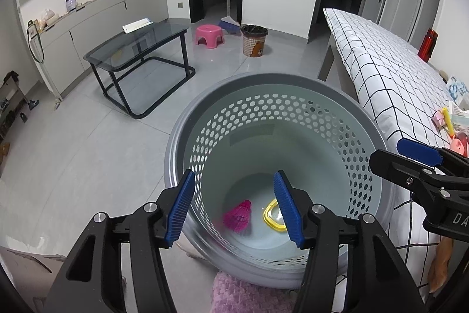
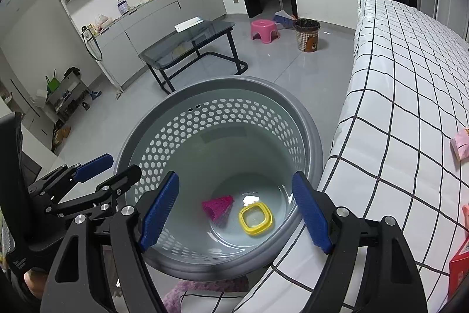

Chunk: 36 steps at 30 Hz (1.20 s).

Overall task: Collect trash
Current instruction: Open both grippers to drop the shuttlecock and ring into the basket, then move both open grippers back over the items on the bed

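Note:
A grey perforated basket (image 1: 263,78) (image 2: 222,82) stands on the floor against the bed, below both grippers. On its bottom lie a pink mesh piece (image 1: 239,214) (image 2: 218,206) and a yellow square ring (image 1: 271,216) (image 2: 255,217). My left gripper (image 1: 234,173) (image 2: 125,163) hangs over the basket's near left side, open, with nothing between its blue pads. My right gripper (image 2: 236,176) (image 1: 385,151) hovers over the near right side, open wider and empty too. Neither touches the basket's contents.
The bed with a white checked sheet (image 1: 381,55) (image 2: 410,78) runs along the right; a pink wrapper (image 2: 461,147), a red packet (image 2: 458,275) and other scraps (image 1: 445,119) lie on it. Beyond are a glass table (image 1: 137,46), a pink stool (image 1: 209,34), a brown waste bin (image 1: 254,40) and a broom (image 1: 228,22).

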Tool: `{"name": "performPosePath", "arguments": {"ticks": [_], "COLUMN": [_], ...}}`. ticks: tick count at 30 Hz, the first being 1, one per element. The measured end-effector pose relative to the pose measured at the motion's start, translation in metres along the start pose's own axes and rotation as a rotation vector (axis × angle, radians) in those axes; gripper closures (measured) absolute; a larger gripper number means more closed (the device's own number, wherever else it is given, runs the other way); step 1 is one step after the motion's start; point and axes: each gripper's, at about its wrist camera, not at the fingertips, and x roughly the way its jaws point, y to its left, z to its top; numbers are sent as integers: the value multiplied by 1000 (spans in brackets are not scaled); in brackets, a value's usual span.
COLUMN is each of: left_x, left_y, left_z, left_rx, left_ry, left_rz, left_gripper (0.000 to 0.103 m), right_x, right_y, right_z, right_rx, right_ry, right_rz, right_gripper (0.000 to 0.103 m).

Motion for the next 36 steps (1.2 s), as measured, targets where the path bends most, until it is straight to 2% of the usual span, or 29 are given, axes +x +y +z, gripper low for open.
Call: {"name": "performPosePath", "arguments": {"ticks": [19, 29, 36], "left_x": [-14, -30, -43], "left_y": [-1, -13, -33], "left_z": [-1, -2, 0], "left_rx": [-4, 17, 50], "left_ry": [-22, -55, -82], "left_rz": [3, -23, -58], "left_gripper": [43, 38, 33], "right_x": [-10, -44, -74], "right_y": [0, -10, -30], "right_z": [1, -9, -26], "right_rx": [0, 39, 84], "right_ry": [-16, -62, -106], "right_rz": [-9, -37, -98], "right_gripper": [27, 27, 27]}}
